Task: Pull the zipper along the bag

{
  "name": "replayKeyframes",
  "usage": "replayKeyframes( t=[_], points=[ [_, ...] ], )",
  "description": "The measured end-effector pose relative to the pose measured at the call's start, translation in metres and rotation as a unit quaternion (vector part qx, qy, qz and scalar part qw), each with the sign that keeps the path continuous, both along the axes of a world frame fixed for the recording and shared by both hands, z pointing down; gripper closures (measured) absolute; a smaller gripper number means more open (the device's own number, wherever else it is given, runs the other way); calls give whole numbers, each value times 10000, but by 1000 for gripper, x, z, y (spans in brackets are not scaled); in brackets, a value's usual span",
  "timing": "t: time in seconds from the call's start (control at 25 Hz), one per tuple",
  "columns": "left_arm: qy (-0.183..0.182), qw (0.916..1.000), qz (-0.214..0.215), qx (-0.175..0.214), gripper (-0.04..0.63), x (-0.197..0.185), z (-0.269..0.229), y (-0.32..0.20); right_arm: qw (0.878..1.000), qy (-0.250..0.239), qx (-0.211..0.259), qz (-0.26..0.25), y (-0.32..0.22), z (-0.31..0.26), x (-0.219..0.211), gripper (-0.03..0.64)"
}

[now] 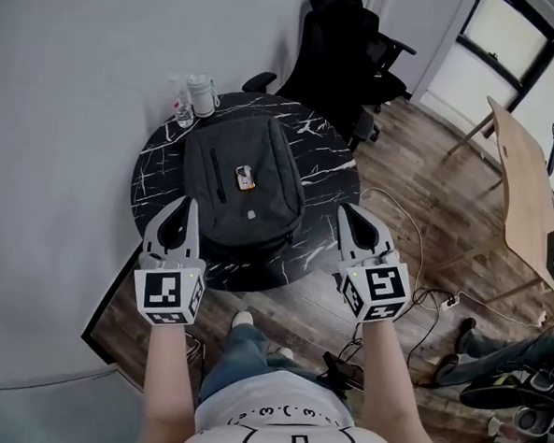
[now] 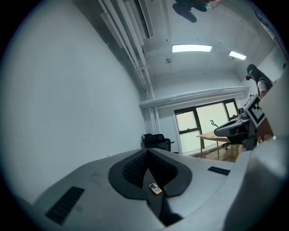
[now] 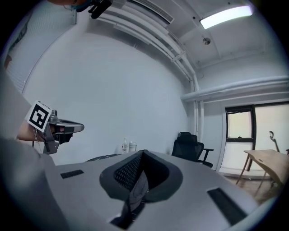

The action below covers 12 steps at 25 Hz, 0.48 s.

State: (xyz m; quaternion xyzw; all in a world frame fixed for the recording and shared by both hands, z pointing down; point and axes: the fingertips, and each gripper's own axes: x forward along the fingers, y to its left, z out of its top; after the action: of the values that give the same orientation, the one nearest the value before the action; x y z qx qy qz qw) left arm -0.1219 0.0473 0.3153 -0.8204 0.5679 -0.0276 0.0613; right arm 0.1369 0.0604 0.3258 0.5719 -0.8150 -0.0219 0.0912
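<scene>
Flat on round black marble-patterned table (image 1: 158, 176), inside its rim all round: dark grey fabric backpack (image 1: 244, 181). Raised near the front rim, flanking it, clear of it: left gripper (image 1: 182, 210) and right gripper (image 1: 354, 219), jaws together, empty. Clear plastic bottles (image 1: 196, 97) at far rim.

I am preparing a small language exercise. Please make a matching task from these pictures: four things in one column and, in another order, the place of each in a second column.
Things:
1 backpack
2 bottles
3 office chair
4 wooden desk

Places:
A far right of the head view, apart from the round table
B at the round table's far edge, near the wall
C in the middle of the round table
D just beyond the round table

Pairs: 1-C; 2-B; 3-D; 4-A
</scene>
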Motion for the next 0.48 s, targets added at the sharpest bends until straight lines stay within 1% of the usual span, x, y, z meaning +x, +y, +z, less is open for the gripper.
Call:
replayKeyframes(
  t=[0.16, 0.24, 0.36, 0.48],
  points=[
    [95, 9991, -405, 81, 580, -22, -10, 27, 9999, -31, 133, 26, 19, -11, 19, 565],
    [101, 9986, -518, 100, 580, -27, -13, 39, 9998, -25, 206, 4, 28, -16, 24, 566],
    [52, 9981, -582, 180, 580, -26, -17, 52, 9995, -27, 310, -51, 38, -20, 24, 565],
    [-36, 9982, -550, 235, 580, -19, -22, 60, 9993, 3, 377, -66, 47, -25, 23, 565]
  ],
)
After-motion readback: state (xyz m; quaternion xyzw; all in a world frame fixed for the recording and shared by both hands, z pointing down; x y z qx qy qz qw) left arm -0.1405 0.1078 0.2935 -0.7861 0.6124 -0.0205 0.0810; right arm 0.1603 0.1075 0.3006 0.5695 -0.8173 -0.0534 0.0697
